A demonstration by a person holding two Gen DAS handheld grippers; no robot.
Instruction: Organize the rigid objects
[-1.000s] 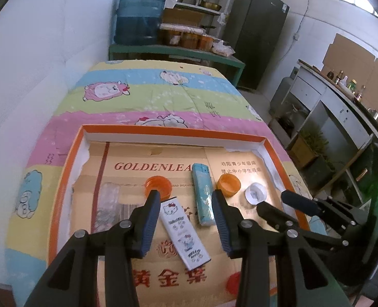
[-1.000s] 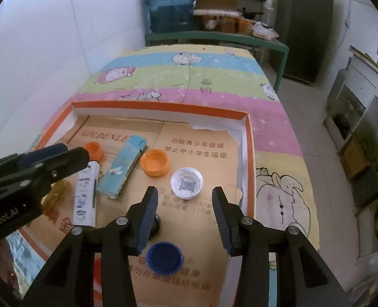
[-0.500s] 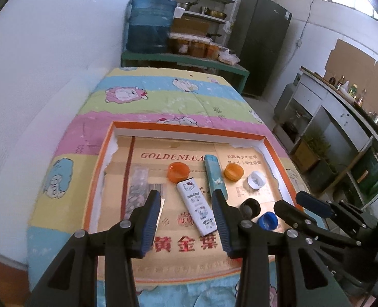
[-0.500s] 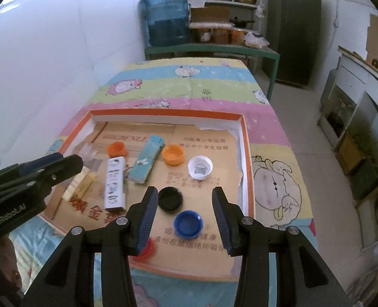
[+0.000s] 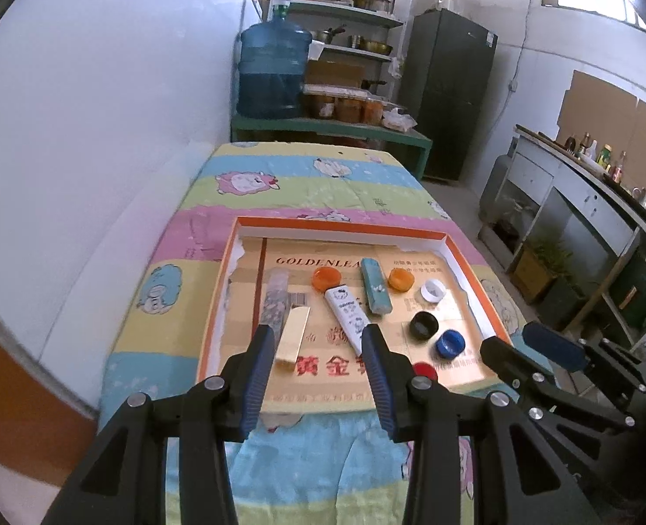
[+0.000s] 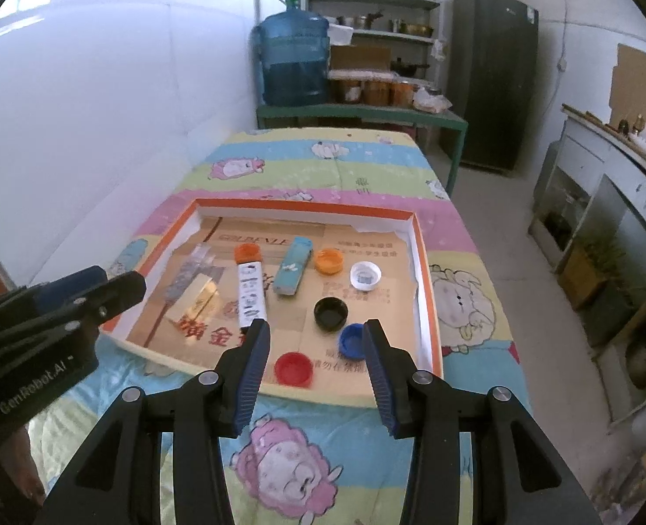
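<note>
Jaws of both the left gripper (image 5: 318,352) and right gripper (image 6: 316,348) gape empty above the near edge of the tray (image 6: 305,209), where 4 boxes (image 6: 251,286) lie left and 6 caps (image 6: 331,311) right, so sorting looks about done.

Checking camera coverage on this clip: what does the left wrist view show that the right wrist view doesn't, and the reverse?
Only the left wrist view: the left gripper head-on, open and empty. Only the right wrist view: the whole red cap, and the right gripper head-on, open and empty. Both: the orange-rimmed tray, gold box, white tube, black cap and blue cap.
</note>
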